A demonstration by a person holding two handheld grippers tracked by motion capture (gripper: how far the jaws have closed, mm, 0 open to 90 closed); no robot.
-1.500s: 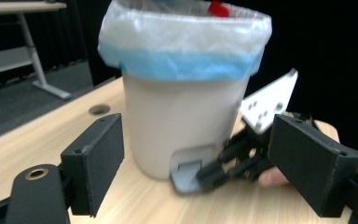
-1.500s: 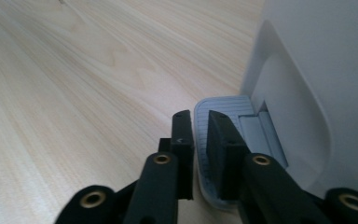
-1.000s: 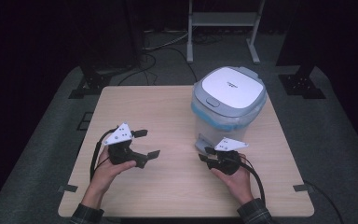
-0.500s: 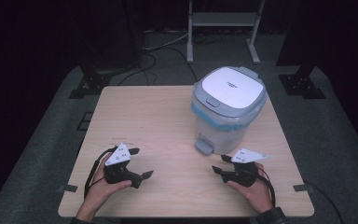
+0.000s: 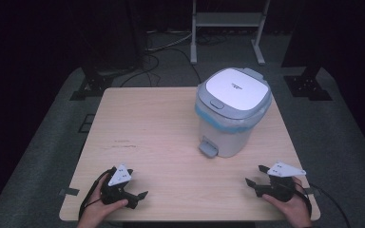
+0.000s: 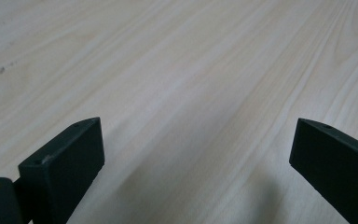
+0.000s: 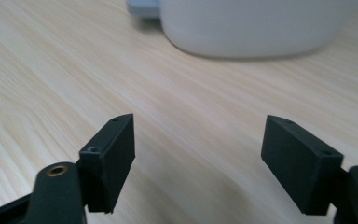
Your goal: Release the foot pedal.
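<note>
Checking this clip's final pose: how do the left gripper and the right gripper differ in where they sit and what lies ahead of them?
The left gripper sits at the table's near left corner; the right gripper sits at the near right. Bare wood lies ahead of the left gripper, while the pedal bin lies ahead of the right gripper. Both are low, open and hold nothing.

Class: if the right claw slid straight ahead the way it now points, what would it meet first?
Probably the pedal bin's white base: it lies ahead of the open right claw, across bare table. Depth is uncertain.

2 black grippers w/ grey 3-cornered plates [image 5: 120, 174], trailing black cables [image 5: 88, 195].
</note>
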